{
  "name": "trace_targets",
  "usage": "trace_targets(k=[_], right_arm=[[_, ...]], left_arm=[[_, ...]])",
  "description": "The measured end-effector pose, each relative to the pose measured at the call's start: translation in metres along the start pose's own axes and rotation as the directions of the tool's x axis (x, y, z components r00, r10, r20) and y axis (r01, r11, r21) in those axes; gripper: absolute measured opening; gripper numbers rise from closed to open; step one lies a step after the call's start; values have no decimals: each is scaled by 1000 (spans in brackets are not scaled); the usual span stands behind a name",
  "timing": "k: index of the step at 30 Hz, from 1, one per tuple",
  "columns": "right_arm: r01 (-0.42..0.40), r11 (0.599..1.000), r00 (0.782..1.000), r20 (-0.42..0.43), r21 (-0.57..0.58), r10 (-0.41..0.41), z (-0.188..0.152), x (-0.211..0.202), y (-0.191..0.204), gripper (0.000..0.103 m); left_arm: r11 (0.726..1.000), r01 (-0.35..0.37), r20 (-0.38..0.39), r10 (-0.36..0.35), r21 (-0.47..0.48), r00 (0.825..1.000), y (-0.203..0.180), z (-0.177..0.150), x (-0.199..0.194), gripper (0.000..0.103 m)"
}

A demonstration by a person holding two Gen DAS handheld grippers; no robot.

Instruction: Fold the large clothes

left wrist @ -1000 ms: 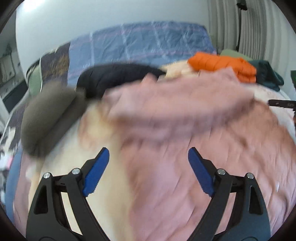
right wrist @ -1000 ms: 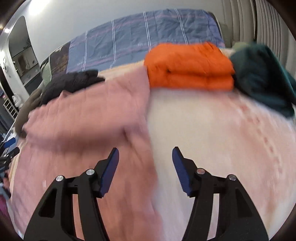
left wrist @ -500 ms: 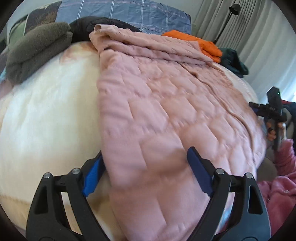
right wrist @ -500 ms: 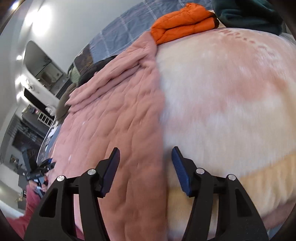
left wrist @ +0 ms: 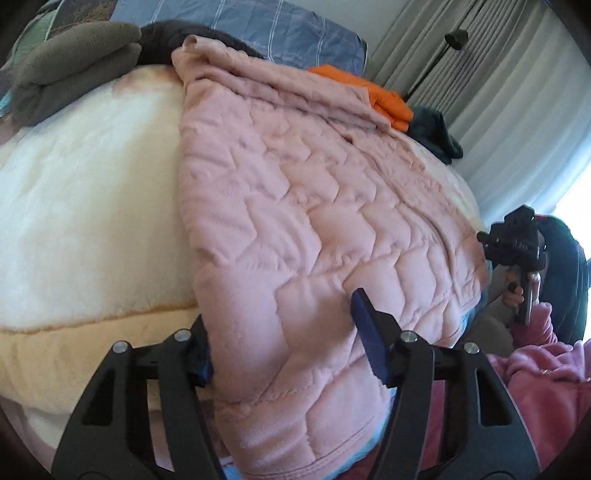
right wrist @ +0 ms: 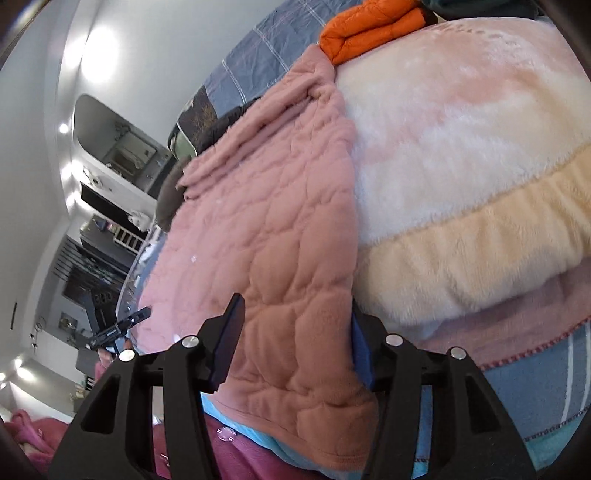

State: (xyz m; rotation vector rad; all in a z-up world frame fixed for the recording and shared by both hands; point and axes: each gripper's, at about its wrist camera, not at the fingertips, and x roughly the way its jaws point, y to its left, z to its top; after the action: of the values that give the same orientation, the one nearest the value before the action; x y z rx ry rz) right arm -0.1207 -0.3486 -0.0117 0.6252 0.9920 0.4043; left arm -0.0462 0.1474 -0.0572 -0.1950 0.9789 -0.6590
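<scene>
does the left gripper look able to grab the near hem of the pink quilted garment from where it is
Probably yes. The left gripper is open with the pink quilted garment already lying between its fingers, its hem draped over the bed's edge. Nothing else sits between them.

Jacket (left wrist: pixel 295 206): we see pink, quilted.
Blanket (left wrist: pixel 92 206): cream, peach band.
Folded garment (right wrist: pixel 369 26): orange.
Bedspread (left wrist: pixel 258 26): blue plaid.

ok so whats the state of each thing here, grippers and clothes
left gripper: open, fingers either side of the pink garment's near corner
right gripper: open, straddling the other near corner
pink quilted garment: spread flat on the bed, far end folded over, near hem hanging off the edge
orange jacket: folded
grey fleece: folded
dark green garment: crumpled, unfolded
</scene>
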Motion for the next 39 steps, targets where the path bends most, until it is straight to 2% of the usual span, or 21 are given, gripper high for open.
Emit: trace_targets(k=[1,2,3,4,5,7,10,13,17,20,22,27,32,35,37,39], right_arm=[[1,1000,1000,5,4,-1,1,2,1,49],[-1,1000,1000,16,16,1,3,2,3,24],[-28,999,999,37,33,27,6,-1,6,12],[-73,997,995,77,40,70,9,-10,11,11],[-94,995,990,111,36,90,12,-18,16,10],[-135,991,974,185,17,130,21,-38,30,9],[-209,978,940,270,-20,207,36,-66,53,9],[-267,960,894,351,-79,277,40,-99,72,9],[-254,956,849,439,-146,293,23,-147,89,9],[-200,962,836,480,-184,266,16,-163,98,9],[-143,971,842,492,-190,220,22,-157,100,9],[-66,987,857,499,-147,131,65,-108,90,9],[7,996,858,512,-88,39,118,-55,73,10],[44,997,873,489,-70,-4,145,-22,61,10],[127,990,883,463,-67,-82,159,7,53,10],[225,971,881,443,-79,-168,166,34,46,11]], left_arm=[[1000,1,11,-1,-7,1000,-1,1,1,61],[1000,-10,22,11,-18,1000,-3,3,2,40],[999,-23,39,24,-25,999,-8,7,0,27],[999,-32,61,33,-23,998,-14,11,-4,18],[999,-39,93,40,-15,995,-20,14,-11,15],[999,-46,210,39,28,977,-45,29,-41,13],[997,-34,341,10,65,940,-73,43,-78,11],[994,-33,429,-16,108,903,-99,47,-108,11],[989,-63,522,-15,132,853,-122,35,-149,11],[991,-77,563,4,106,826,-122,28,-170,12],[993,-84,565,25,78,825,-116,34,-168,13],[994,-111,515,101,-11,851,-83,65,-139,13],[982,-177,487,183,-58,854,-54,116,-94,17],[975,-207,455,223,-85,862,-35,142,-63,19],[964,-245,423,265,-102,867,-21,153,-40,19],[944,-305,361,329,-125,872,-3,160,-7,20]])
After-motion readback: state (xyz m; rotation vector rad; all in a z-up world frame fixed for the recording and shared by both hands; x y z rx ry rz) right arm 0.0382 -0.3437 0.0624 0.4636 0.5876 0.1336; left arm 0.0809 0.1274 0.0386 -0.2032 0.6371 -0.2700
